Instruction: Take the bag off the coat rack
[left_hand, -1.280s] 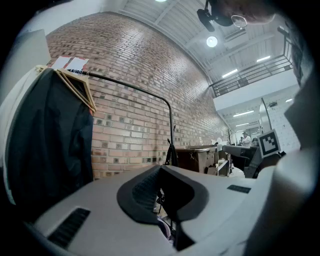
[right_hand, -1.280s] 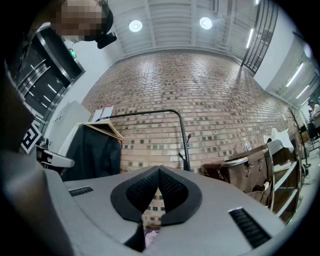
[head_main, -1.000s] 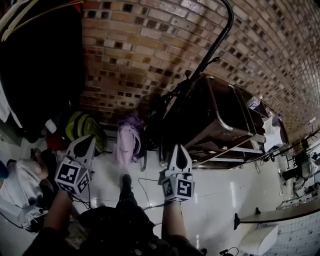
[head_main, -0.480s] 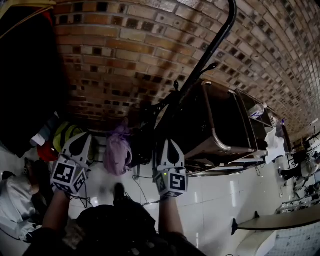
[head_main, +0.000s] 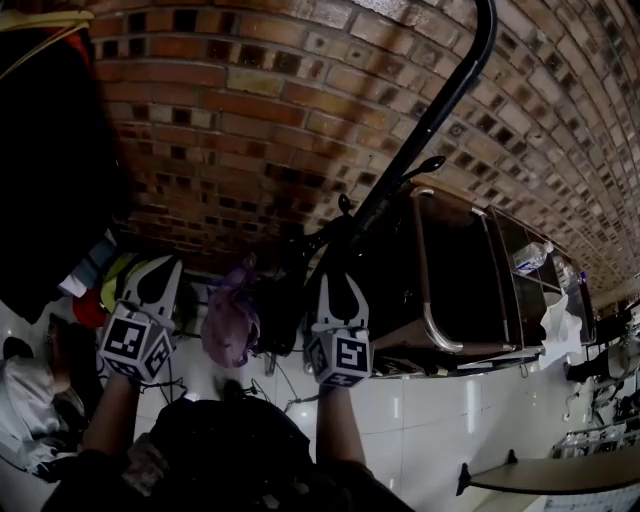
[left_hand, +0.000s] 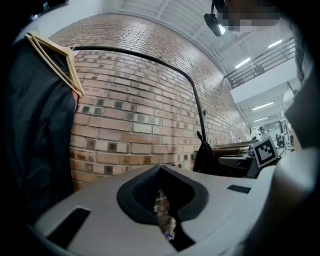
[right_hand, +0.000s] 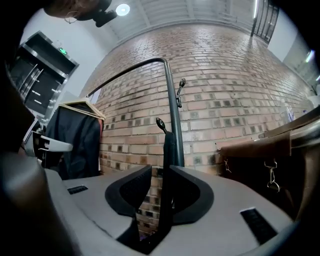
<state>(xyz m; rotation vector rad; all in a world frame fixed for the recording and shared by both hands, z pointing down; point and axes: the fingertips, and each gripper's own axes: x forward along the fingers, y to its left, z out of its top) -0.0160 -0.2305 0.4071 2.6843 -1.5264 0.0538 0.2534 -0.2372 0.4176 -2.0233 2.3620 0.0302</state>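
bag strap (right_hand: 167, 160) on coat rack hook (right_hand: 159, 122)

The head camera is looking steeply down from above the person, catching the left gripper (head_main: 166, 264) and right gripper (head_main: 336, 281) from behind, with the brick wall (head_main: 260, 130) ahead of them. Each gripper camera is riding close behind its own jaws and facing forward and upward at that wall. The right one is peering through opening jaws, with a black strap (right_hand: 167, 150) between them. All three views are sharing the wall and the rack pole (head_main: 440, 110).
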